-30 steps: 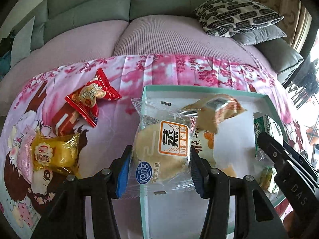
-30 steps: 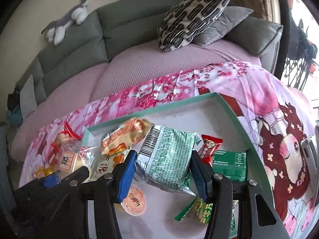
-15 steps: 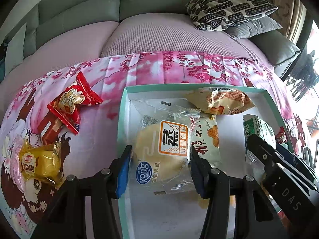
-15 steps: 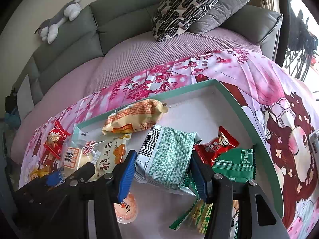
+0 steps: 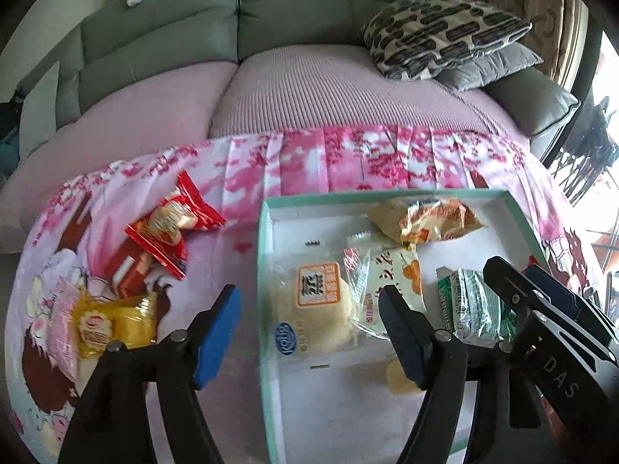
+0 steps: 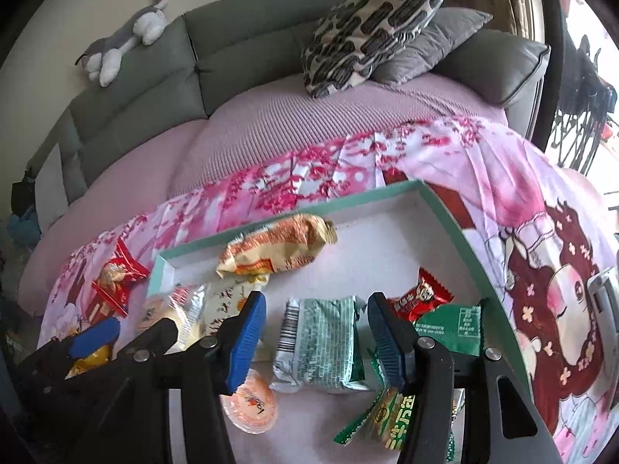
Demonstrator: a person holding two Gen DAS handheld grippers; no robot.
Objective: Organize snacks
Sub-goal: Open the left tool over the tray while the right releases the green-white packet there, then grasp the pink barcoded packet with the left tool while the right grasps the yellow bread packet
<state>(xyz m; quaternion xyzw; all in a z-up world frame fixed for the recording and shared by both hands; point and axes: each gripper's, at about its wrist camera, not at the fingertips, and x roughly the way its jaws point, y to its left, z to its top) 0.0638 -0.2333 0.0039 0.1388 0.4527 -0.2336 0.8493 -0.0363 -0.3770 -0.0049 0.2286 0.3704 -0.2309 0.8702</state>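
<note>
Steamed-cake packet [image 5: 315, 309] lies flat in the teal tray [image 5: 264, 270]; left gripper [image 5: 309, 332] jaws, just opened, stand clear of it. Judged light, soft, crushable, with slippery film: grip lightly across its sides.

The teal box [image 5: 264, 270] looks like matt cardboard with a smooth white floor. Inside it, the steamed cake packet [image 5: 313, 309] has clear glossy plastic film, and the green snack packet [image 6: 321, 344] beside it is shiny crinkled foil. Left of the box, the red candy wrapper [image 5: 174, 224] is glossy plastic. The box lies on a smooth printed pink cloth [image 5: 309, 158]. Behind it, the sofa seat [image 5: 329, 89] has ribbed matt fabric. The gripper pads [image 6: 247, 340] are ridged blue rubber or plastic.
</note>
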